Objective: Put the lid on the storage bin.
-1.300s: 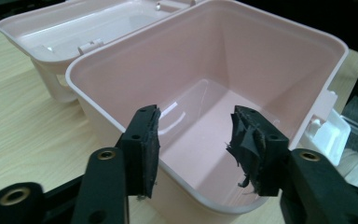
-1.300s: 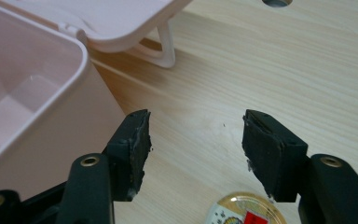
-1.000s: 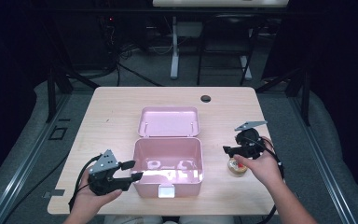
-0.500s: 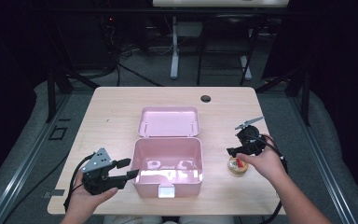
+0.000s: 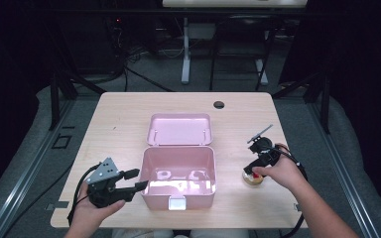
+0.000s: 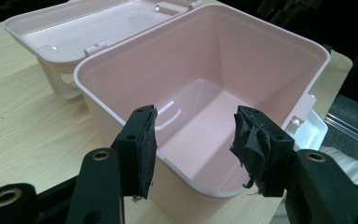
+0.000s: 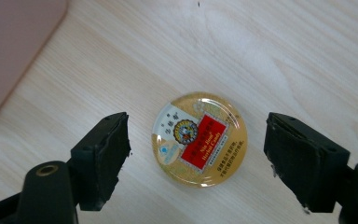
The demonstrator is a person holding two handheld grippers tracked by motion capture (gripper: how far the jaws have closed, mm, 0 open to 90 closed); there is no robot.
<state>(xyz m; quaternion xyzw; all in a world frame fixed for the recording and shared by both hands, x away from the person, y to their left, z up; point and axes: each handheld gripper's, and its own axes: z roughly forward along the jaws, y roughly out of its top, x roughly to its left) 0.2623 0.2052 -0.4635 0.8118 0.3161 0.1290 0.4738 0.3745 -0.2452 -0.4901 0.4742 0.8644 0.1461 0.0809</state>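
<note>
Since the earlier high view the right gripper (image 5: 252, 171) has settled a touch lower in the frame over the round candy tin (image 7: 199, 138), and its fingers have just been opening: they now stand spread wide on either side of the tin, touching nothing. The tin lies flat on the counter (image 5: 129, 119), gold-rimmed with a red label, in the lower middle of the right gripper view and at the lower right of the high view (image 5: 252, 178), just beside the pink box (image 5: 178, 174).

To grip it well, I judge the fingers should come straight down until the pads (image 7: 103, 154) flank the tin's rim at its widest line, then close evenly; a low, slick lid like this could slide or flip if one pad lands first or rides over the top.

The box stands open and empty at centre frame, its lid (image 5: 179, 129) thrown back flat behind it. At lower left the left gripper (image 5: 133, 179) hovers by the box's near wall, fingers spread and pinching nothing, placed to steady the box.
</note>
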